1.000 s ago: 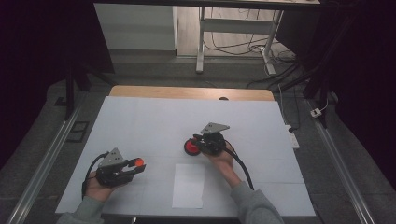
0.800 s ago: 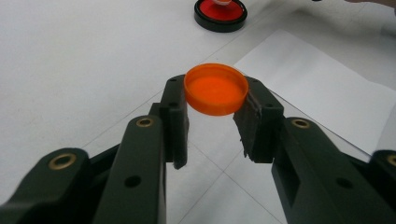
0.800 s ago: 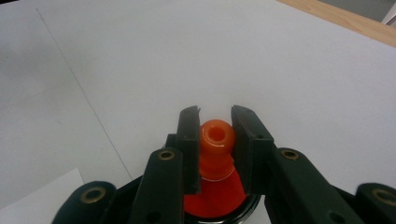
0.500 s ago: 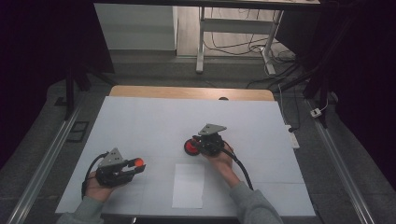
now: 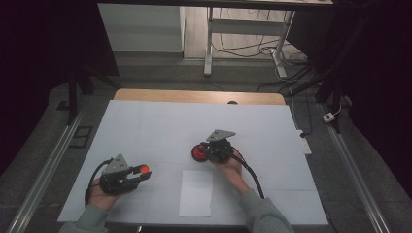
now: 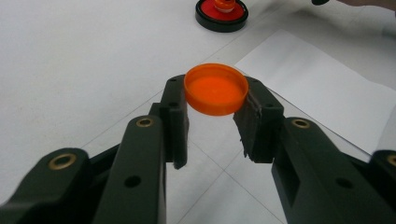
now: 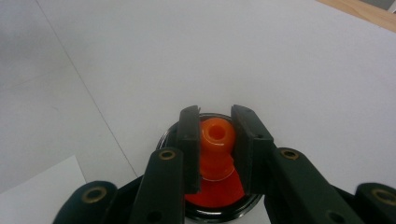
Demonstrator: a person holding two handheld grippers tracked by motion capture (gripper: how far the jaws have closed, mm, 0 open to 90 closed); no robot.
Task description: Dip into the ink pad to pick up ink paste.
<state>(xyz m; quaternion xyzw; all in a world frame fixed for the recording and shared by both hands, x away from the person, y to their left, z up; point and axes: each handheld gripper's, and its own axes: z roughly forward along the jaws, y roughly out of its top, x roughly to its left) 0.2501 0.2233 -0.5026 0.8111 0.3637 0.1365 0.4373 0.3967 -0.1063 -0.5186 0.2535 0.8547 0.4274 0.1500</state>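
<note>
My left gripper is shut on an orange round cap, held flat between its pads just above the table; from above the cap shows at the tip of that gripper, front left. A red disc with a black rim lies near the table's middle. An orange nozzle stands up from the disc, and my right gripper is shut on that nozzle. In the high view the right gripper reaches the disc from the right.
A white sheet of paper lies near the front edge between my two hands. The white table top has a wooden strip along its far edge. Cables trail from the grippers. Metal rails run along both sides.
</note>
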